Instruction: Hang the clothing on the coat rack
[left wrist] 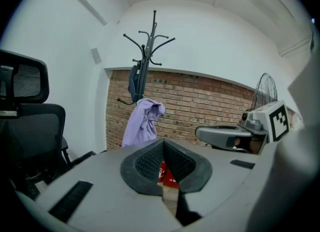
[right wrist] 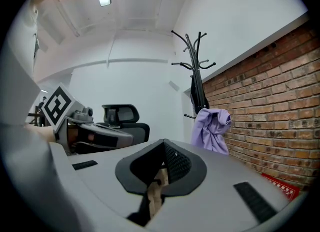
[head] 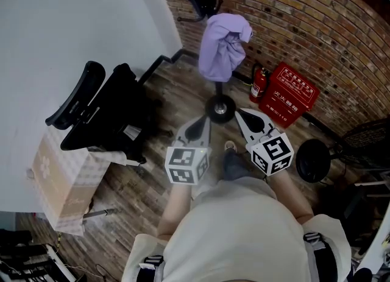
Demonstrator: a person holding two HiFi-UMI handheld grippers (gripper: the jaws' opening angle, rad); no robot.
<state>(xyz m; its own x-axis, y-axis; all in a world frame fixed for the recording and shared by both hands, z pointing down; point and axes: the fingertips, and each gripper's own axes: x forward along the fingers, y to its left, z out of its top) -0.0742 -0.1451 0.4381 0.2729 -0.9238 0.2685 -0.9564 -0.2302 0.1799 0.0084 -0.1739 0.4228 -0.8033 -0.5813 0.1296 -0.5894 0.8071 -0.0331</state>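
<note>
Head view: purple garment (head: 224, 44) hangs bunched on the rack (head: 220, 108), which stands on the floor near the brick-wall edge. Left gripper (head: 198, 127) and right gripper (head: 247, 120) both have jaws together with nothing in them, held short of the rack. Hanging looks done, so no grip needed. Red box (head: 288, 92) at the wall is closed, contents unseen; extinguisher (head: 258, 83) stands just beside it.
</note>
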